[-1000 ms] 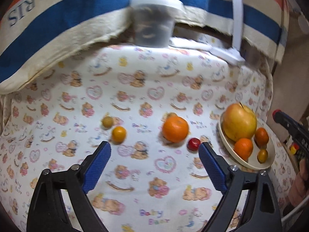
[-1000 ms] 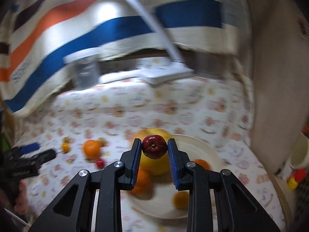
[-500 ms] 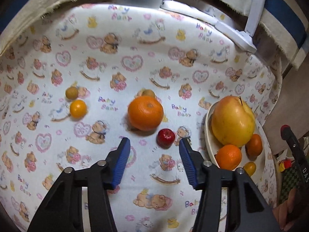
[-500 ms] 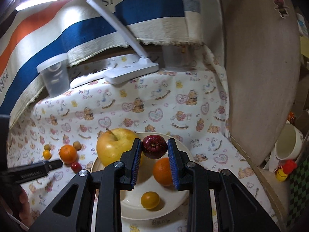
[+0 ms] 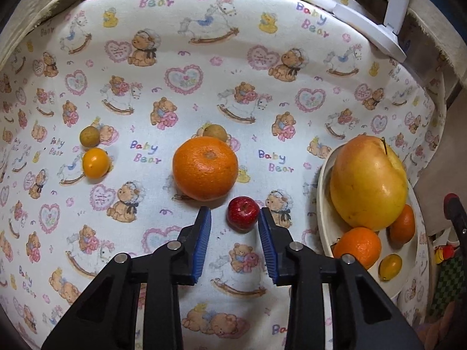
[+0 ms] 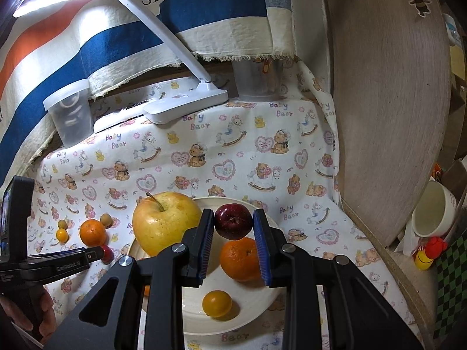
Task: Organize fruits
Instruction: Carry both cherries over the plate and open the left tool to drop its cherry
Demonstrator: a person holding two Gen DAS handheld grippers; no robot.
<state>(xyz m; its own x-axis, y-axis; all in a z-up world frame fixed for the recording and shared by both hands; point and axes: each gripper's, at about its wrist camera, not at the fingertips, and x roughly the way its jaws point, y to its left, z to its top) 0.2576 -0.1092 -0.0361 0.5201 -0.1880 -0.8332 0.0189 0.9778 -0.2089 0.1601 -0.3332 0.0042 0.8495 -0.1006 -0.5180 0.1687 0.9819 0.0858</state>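
Observation:
A small red apple (image 5: 243,213) lies on the bear-print cloth just in front of a big orange (image 5: 204,167). My left gripper (image 5: 233,211) straddles that apple and its jaws are closing. The right pad is at the apple's edge, while the left pad still stands apart from it. My right gripper (image 6: 233,218) is shut on a dark red apple (image 6: 233,222) and holds it above the cream plate (image 6: 256,306). On the plate lie a large yellow apple (image 6: 163,221), an orange (image 6: 239,258) and a small yellow fruit (image 6: 216,303). The left gripper (image 6: 99,255) also shows low on the left.
A small yellow-orange fruit (image 5: 95,162) and two brown fruits (image 5: 89,136) (image 5: 215,132) lie on the cloth. At the back stand a white desk lamp (image 6: 186,102) and a clear tub (image 6: 70,113) under a striped cloth. A wooden panel (image 6: 388,110) and a cup (image 6: 435,213) are on the right.
My left gripper has dropped toward the cloth and come up to the small red apple, its jaws narrowing from wide to close around it. The right gripper has shifted slightly over the plate, still holding its apple.

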